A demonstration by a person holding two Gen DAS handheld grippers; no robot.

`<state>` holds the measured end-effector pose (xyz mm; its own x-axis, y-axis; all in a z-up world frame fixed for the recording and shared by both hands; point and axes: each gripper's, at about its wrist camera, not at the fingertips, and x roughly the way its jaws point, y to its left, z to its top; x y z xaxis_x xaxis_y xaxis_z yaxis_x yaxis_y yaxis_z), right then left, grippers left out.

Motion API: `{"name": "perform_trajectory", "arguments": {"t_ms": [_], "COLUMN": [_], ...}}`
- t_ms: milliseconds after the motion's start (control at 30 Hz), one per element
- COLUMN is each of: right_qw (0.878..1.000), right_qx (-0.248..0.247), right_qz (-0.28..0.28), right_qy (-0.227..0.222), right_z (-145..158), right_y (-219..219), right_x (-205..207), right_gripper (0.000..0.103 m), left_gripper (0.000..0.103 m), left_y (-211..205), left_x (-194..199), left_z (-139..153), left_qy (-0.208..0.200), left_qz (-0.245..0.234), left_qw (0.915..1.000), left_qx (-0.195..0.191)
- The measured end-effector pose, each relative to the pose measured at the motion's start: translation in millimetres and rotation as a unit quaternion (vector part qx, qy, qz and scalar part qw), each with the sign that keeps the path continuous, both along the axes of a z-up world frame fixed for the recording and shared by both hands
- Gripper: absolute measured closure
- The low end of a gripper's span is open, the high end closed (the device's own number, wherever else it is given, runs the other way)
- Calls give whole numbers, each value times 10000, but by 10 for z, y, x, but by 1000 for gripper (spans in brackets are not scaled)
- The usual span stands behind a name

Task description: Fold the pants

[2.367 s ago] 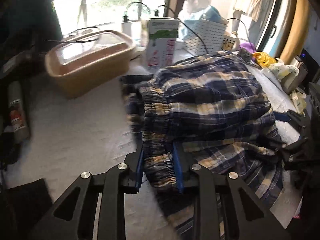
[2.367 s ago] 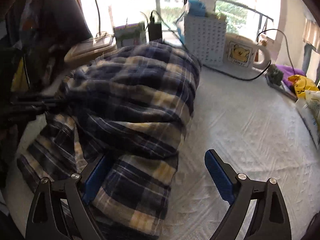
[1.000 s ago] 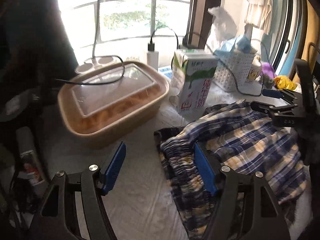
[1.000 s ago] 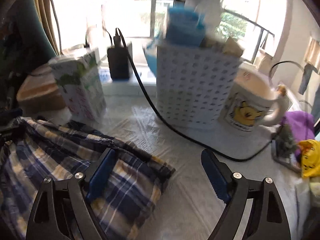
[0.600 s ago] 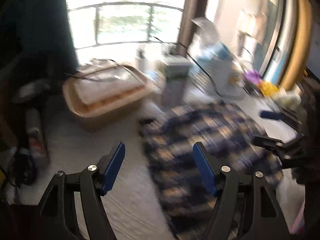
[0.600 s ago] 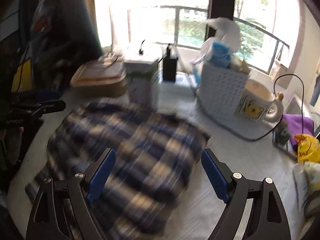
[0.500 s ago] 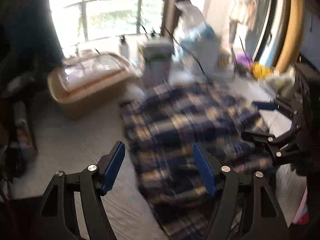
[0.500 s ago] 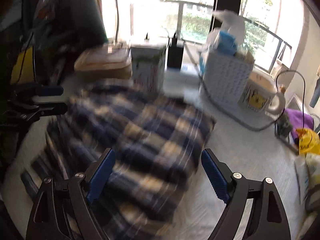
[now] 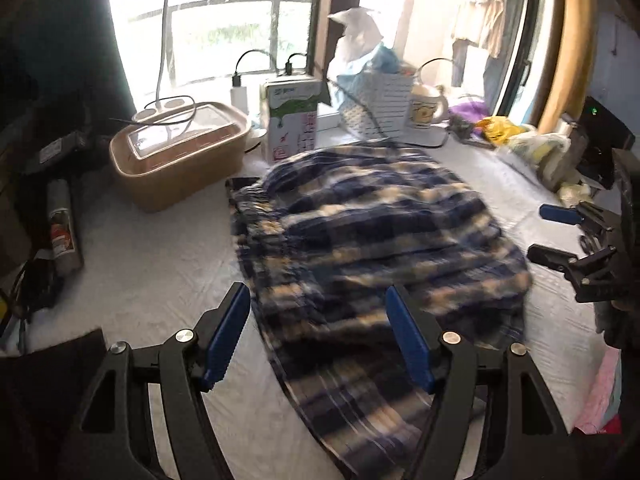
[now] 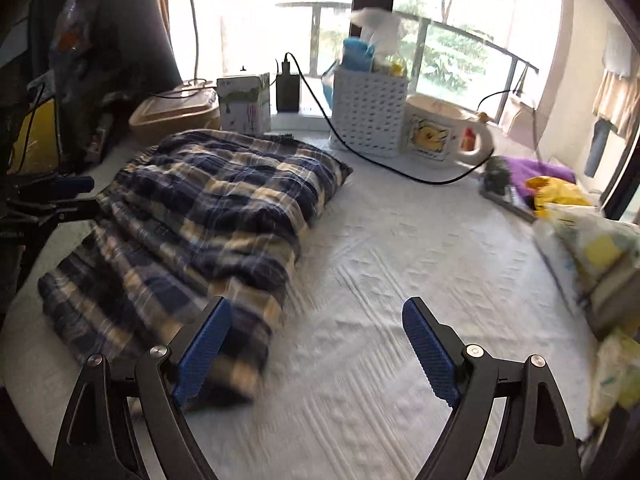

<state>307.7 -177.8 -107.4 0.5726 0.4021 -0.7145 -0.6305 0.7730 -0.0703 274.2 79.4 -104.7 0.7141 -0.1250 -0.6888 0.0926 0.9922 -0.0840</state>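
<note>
Plaid pants lie folded on a white quilted cloth, long axis running from the window-side clutter toward the cameras, elastic waistband at the far left. The left gripper hovers over the near end, jaws wide, holding nothing. The right gripper is equally wide and empty at the pants' right edge. Only the right view shows a bear-print mug clearly.

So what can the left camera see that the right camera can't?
Only the left wrist view shows the spray can lying at the table's left edge. Only the right wrist view shows the bear picture on the mug. Both show the plaid pants lying folded on the white table, the milk carton, the white basket and the open left gripper.
</note>
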Motion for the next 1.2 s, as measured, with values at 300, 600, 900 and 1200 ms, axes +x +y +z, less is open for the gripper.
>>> {"name": "perform_trajectory", "arguments": {"t_ms": [300, 600, 900, 1200], "right_qw": [9987, 9984, 9983, 9974], "right_qx": [-79, 77, -41, 460], "right_qz": [425, 259, -24, 262], "right_qy": [256, 506, 575, 482], "right_z": [-225, -389, -396, -86], "right_y": [72, 164, -50, 29], "right_x": [-270, -216, -346, -626], "right_gripper": [41, 91, 93, 93], "left_gripper": [32, 32, 32, 32], "left_y": [-600, -837, -764, -508], "left_x": [-179, -167, -324, -466], "left_z": [-237, -513, -520, -301], "left_qy": [347, 699, 693, 526], "left_qz": [-683, -899, -907, -572], "left_qw": [9970, 9934, 9934, 9969], "left_qx": [-77, 132, 141, -147]}}
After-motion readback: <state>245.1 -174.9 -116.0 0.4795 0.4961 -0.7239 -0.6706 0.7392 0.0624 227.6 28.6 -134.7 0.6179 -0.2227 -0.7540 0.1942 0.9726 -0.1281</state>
